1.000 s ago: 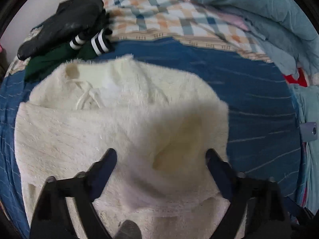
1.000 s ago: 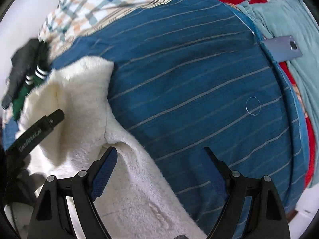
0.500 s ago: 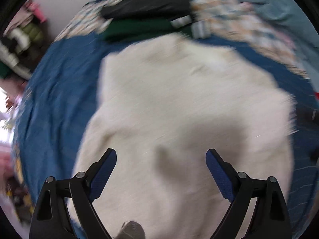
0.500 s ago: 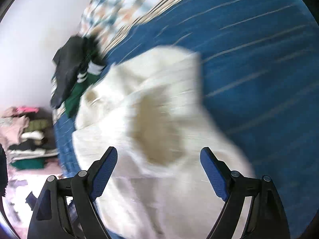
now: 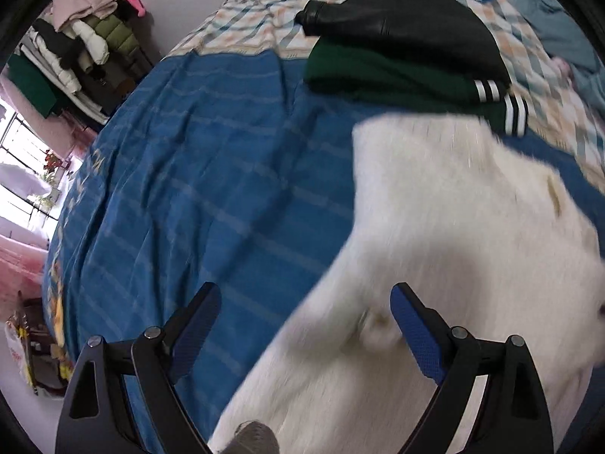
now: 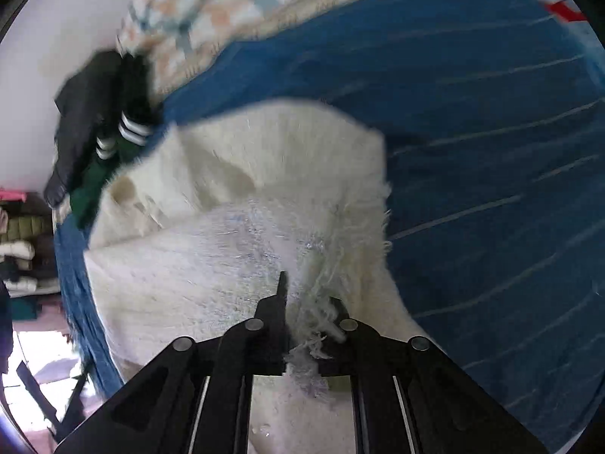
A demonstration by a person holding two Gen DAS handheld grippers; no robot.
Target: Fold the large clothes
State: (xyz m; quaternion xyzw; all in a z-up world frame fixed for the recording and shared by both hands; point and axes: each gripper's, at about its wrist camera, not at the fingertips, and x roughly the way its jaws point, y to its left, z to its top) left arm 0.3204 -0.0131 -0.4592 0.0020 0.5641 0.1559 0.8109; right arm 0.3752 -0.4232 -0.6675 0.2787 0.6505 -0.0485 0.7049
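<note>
A fluffy cream-white sweater lies folded on the blue striped bedspread. In the left wrist view the sweater fills the lower right, blurred by motion. My left gripper is open, its right finger over the sweater's edge and its left finger over the bedspread. My right gripper is shut on the sweater's near edge, with fluffy fibres bunched between the jaws.
A folded black jacket lies on a folded green garment with white-striped cuffs at the head of the bed, on a checked blanket. A rack of hanging clothes stands at the far left. Light blue bedding lies at the right.
My right gripper has shut on the sweater's edge; it was open before. My left gripper has swung left, so the sweater now sits to its right.
</note>
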